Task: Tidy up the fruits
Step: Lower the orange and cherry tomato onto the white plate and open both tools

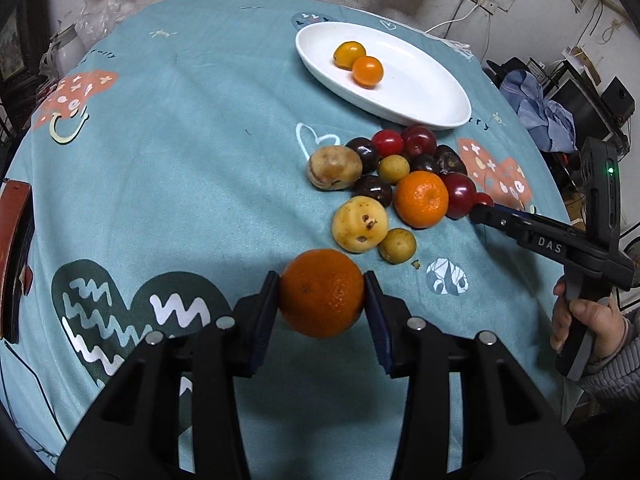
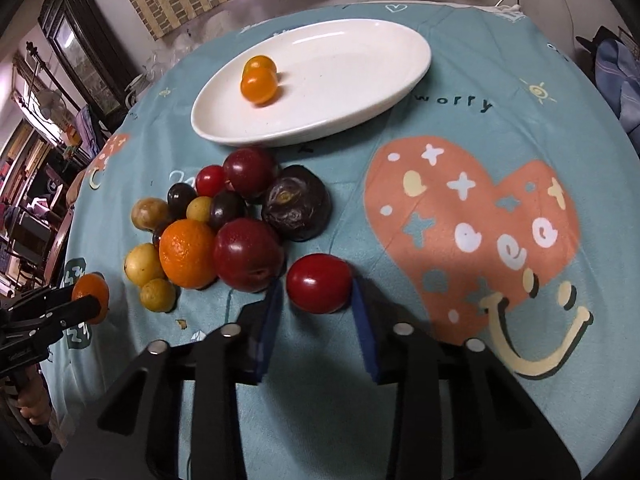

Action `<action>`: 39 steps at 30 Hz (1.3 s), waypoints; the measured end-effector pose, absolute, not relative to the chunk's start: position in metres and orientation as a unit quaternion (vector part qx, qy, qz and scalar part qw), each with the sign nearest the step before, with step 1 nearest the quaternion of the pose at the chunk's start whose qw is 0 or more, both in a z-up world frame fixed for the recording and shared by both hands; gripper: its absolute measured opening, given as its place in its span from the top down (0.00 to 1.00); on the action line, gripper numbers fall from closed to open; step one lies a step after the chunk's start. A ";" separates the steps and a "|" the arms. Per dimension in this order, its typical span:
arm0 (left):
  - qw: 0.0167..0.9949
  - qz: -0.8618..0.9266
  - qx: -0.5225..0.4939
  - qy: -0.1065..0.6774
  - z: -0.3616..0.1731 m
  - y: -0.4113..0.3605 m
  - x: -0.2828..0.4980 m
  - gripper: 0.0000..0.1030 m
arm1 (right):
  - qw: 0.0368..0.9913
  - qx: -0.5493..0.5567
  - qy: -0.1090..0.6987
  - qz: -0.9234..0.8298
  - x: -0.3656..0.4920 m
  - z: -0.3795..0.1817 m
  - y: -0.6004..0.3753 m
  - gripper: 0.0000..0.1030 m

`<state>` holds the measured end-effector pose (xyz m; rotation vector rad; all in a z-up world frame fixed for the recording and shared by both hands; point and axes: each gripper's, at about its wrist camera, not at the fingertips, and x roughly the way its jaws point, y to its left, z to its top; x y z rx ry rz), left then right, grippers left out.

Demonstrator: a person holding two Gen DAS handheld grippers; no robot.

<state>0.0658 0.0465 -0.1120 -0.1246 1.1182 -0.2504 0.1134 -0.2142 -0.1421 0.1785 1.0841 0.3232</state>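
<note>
My left gripper is shut on an orange and holds it above the cloth, near the pile; it also shows in the right wrist view. My right gripper is shut on a red cherry tomato at the pile's right edge. A white oval plate at the back holds two small orange tomatoes. The fruit pile has another orange, dark plums, yellow fruits and a wrinkled passion fruit.
The table wears a teal cloth with heart prints. A red-brown object lies at the left table edge. Clutter, clothes and cables stand beyond the table at the right.
</note>
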 end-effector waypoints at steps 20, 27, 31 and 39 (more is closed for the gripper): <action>0.866 -0.173 -0.034 0.469 -0.067 -0.019 0.182 0.58 | 0.883 0.109 0.433 0.145 0.154 -0.074 -0.235 0.69; 0.854 -0.196 -0.014 0.482 -0.084 -0.063 0.234 0.56 | 0.880 0.097 0.446 0.130 0.218 -0.089 -0.231 0.67; 0.858 -0.180 -0.025 0.481 -0.092 -0.059 0.239 0.48 | 0.890 0.075 0.436 0.111 0.224 -0.088 -0.231 0.40; 0.872 -0.138 -0.054 0.466 -0.073 -0.004 0.213 0.44 | 0.886 0.127 0.432 0.108 0.173 -0.086 -0.253 0.40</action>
